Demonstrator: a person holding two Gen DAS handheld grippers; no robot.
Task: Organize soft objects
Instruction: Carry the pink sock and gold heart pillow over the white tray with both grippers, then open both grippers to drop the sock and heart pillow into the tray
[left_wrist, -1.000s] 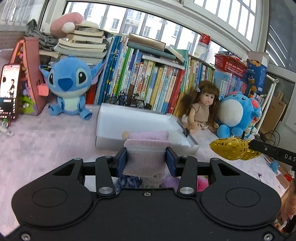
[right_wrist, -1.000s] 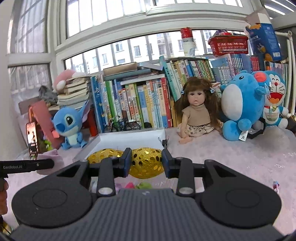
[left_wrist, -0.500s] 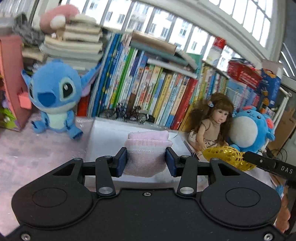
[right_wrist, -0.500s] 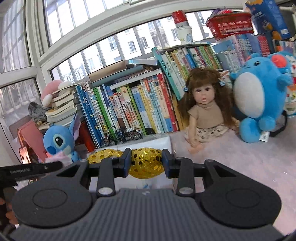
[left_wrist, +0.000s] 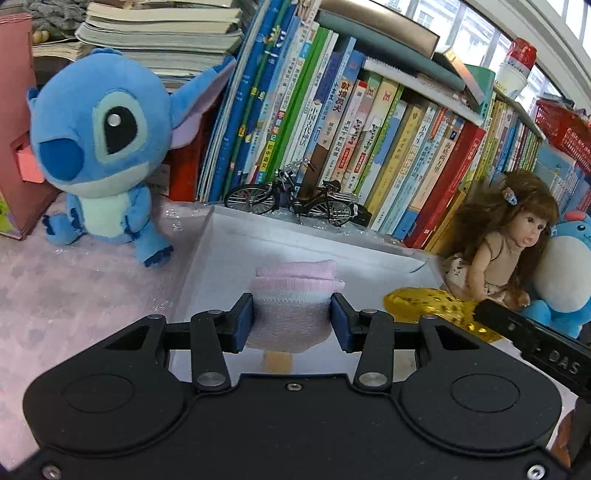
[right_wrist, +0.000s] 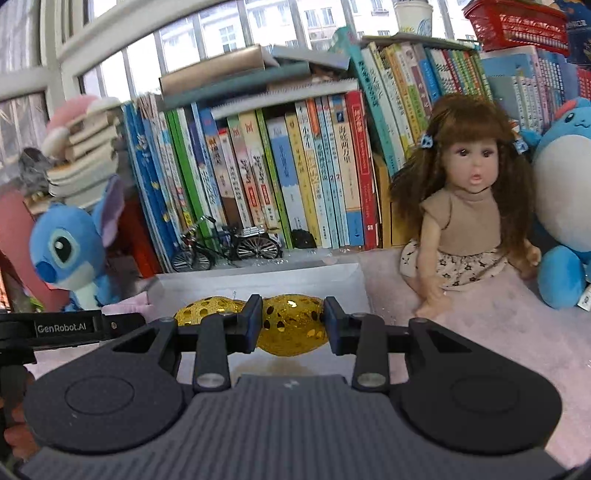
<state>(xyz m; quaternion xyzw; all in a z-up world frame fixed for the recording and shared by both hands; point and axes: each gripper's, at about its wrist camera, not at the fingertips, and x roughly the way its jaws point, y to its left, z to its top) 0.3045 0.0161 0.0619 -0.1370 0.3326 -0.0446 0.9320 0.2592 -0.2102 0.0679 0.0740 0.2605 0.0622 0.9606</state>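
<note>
**Two soft items are being carried over the white tray**

The left gripper (left_wrist: 291, 325) is being held clamped on a pink sock (left_wrist: 291, 310), which is rolled or folded; its pads are pressing on both sides of the cloth. The right gripper (right_wrist: 293, 325) is being kept clamped on a gold sequin pouch (right_wrist: 291, 325) (it looks like soft shiny fabric, but the exact kind cannot be told). Part of the pouch is sticking out to the left of the jaws.

Both items are being held above the white tray (left_wrist: 295, 240), which is lying on the pink cloth (left_wrist: 74, 295) in front of the books (left_wrist: 332, 129). In the left view the sock is hanging over the near part of the tray, and the pouch is seen just beside it, over the right part of the tray. The tray floor that is visible is bare; nothing is being seen inside yet.

As a judgement, the task is being done at its middle step: the picking is finished for these two items, and the placing is not yet done. The sock and the pouch are still to be lowered and released in the tray. Whether the Stitch toy (left_wrist: 99, 147), the doll (right_wrist: 469, 206) and the blue plush (right_wrist: 565, 192) are also to be sorted cannot be told; they are sitting around the tray, apart from it.
</note>
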